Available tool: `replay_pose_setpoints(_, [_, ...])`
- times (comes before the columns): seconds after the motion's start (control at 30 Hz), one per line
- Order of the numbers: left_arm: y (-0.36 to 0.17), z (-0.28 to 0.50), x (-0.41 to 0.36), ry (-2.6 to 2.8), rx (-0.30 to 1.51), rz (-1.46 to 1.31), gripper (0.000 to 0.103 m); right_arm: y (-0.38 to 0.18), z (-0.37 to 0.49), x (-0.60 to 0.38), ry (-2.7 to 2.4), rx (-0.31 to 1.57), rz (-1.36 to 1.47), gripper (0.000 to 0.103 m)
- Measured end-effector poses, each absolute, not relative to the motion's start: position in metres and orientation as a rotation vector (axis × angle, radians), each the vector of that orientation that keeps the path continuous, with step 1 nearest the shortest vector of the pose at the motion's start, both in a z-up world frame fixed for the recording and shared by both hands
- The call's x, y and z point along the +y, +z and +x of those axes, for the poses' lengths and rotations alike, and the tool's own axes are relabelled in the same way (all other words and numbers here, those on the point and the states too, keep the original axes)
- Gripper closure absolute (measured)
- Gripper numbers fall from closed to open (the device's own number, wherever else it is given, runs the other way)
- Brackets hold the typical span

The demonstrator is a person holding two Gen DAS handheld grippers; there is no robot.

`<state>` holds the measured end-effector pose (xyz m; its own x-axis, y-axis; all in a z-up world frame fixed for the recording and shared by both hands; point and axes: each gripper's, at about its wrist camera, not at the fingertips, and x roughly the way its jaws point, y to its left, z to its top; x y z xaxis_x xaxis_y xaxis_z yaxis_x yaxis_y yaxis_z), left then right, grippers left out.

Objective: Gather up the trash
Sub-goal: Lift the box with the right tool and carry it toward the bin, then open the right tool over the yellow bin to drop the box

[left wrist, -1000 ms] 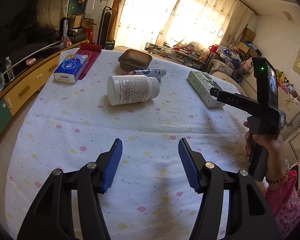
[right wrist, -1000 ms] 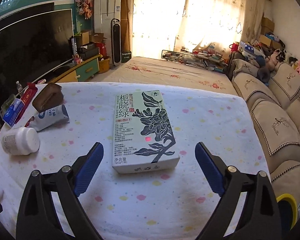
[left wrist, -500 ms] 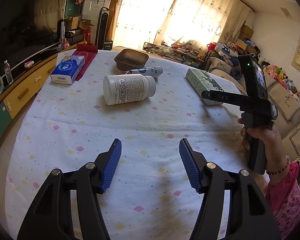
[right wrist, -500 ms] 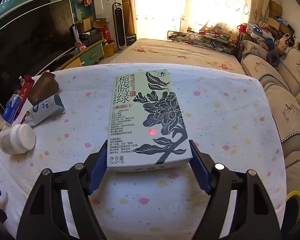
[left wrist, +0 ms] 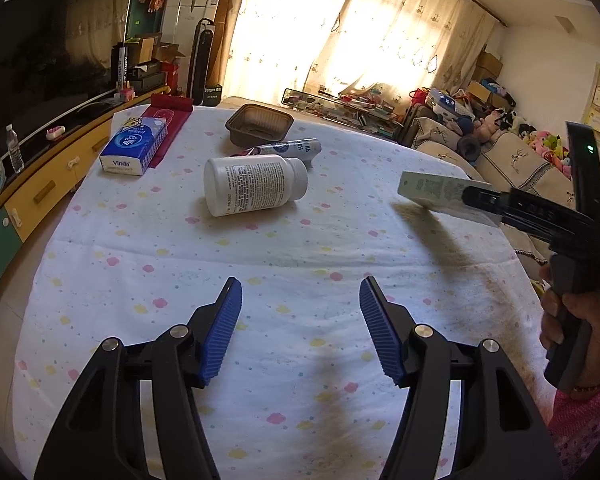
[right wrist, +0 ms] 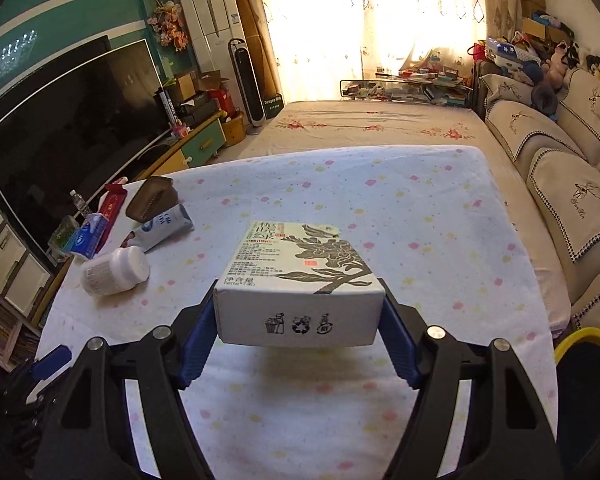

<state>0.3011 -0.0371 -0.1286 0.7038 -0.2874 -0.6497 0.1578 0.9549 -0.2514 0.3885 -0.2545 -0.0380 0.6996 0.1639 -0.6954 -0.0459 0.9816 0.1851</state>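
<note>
Your right gripper [right wrist: 298, 334] had now lifted the box [right wrist: 300, 280] off the table [right wrist: 380, 200]; your left gripper [left wrist: 300, 328] stayed wide, holding nothing.

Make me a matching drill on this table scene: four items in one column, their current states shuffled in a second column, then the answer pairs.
Items
1. green tea box
2. white pill bottle
3. Vinda tissue pack
4. left gripper

States
A. open, holding nothing
B. lying on its side on the tablecloth
C. clamped in the right gripper, lifted off the table
D. resting partly on a red packet

Pairs: 1-C, 2-B, 3-D, 4-A
</note>
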Motion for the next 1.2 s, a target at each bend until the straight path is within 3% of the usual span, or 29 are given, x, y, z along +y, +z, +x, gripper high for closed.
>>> replay_pose_setpoints(0.33, [-0.126, 0.298, -0.039, -0.257, 0.736, -0.176, 0.042, -0.012, 0.28, -0.308, 0.129, 0.699, 0.297, 0.035])
replay_pose_setpoints(0.73, [-0.125, 0.294, -0.041, -0.242, 0.723, -0.155, 0.042, 0.014, 0.208, -0.409, -0.113, 0.599, 0.365, 0.035])
replay_pose_setpoints(1.2, [-0.126, 0.296, -0.047, -0.242, 0.738, -0.132, 0.042, -0.032, 0.207, -0.503, -0.388, 0.655, 0.443, 0.034])
